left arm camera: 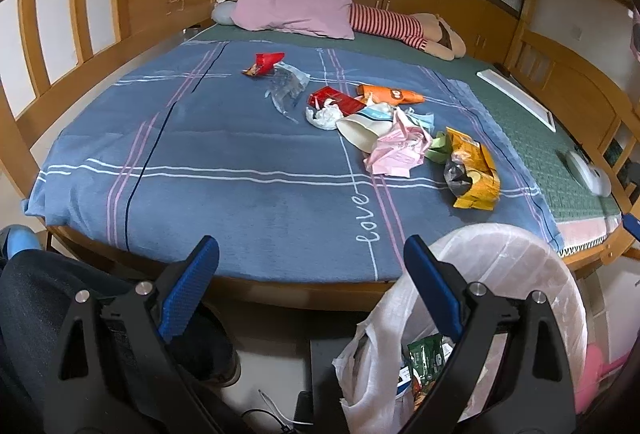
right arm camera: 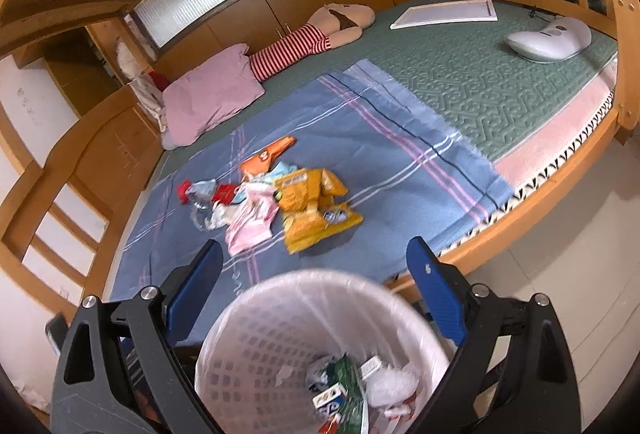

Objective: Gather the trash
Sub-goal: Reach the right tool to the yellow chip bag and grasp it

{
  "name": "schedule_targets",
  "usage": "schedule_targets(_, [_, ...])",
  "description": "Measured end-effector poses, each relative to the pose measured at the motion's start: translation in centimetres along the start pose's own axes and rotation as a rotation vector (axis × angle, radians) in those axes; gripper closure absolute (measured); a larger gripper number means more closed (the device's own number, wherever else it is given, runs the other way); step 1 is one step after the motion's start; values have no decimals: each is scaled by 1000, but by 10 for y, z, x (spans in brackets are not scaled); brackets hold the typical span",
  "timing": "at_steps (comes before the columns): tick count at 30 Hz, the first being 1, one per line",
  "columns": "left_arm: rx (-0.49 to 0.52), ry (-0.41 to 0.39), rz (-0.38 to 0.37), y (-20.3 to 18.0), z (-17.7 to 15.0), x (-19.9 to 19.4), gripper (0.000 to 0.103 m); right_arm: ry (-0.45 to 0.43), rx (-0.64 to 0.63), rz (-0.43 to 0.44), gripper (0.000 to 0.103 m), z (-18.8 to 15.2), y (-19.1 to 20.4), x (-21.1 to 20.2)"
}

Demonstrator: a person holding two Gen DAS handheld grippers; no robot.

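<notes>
Both tools stand empty. The left tool (left arm camera: 311,258) has its jaws spread wide over the near edge of the bed (left arm camera: 280,286); the right tool (right arm camera: 314,262) is likewise spread, directly above the bin (right arm camera: 256,318).

Trash remains on the blue blanket (left arm camera: 200,162), centre-right of the left view: a yellow bag (left arm camera: 474,170), pink paper (left arm camera: 394,150), a cup (left arm camera: 360,130), a white wad (left arm camera: 322,114), red pack (left arm camera: 332,100), orange wrapper (left arm camera: 390,95), clear film (left arm camera: 286,84) and a red wrapper (left arm camera: 263,64). The bin, lined and part filled, sits at lower right in the left view, just beside the bed.

Risks, by judgement:
- The pieces overlap, so a grasp may drag neighbours or catch the blanket.
- Film and paper are light and may slip from the pads.
- The bin's loose liner (left arm camera: 360,366) may snag a tool or deflect a drop.
</notes>
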State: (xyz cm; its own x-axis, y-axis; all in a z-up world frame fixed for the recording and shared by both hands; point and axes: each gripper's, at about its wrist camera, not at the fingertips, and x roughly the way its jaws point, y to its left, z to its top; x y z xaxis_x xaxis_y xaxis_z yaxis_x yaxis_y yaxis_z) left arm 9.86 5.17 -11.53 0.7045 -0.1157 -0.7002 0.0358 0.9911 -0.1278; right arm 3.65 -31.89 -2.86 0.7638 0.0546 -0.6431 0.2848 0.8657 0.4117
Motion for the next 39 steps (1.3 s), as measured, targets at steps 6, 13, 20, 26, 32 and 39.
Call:
schedule_targets(6, [-14, 6, 9, 4, 1, 2, 10, 105, -47, -45, 12, 43, 4, 60])
schedule_targets(13, [-24, 1, 1, 18, 10, 6, 10, 244, 79, -60, 12, 77, -11, 133])
schedule_targets(20, [-85, 50, 12, 45, 12, 28, 10, 368, 51, -68, 12, 70, 4, 176])
schedule_targets(26, [-82, 77, 37, 53, 3, 41, 10, 519, -146, -160, 12, 52, 42, 235])
schedule_targets(32, [-55, 54, 47, 53, 0, 44, 9, 590, -213, -250, 24, 31, 50, 275])
schedule_targets(39, [-42, 51, 47, 49, -2, 44, 9, 550, -226, -199, 63, 22, 61, 267])
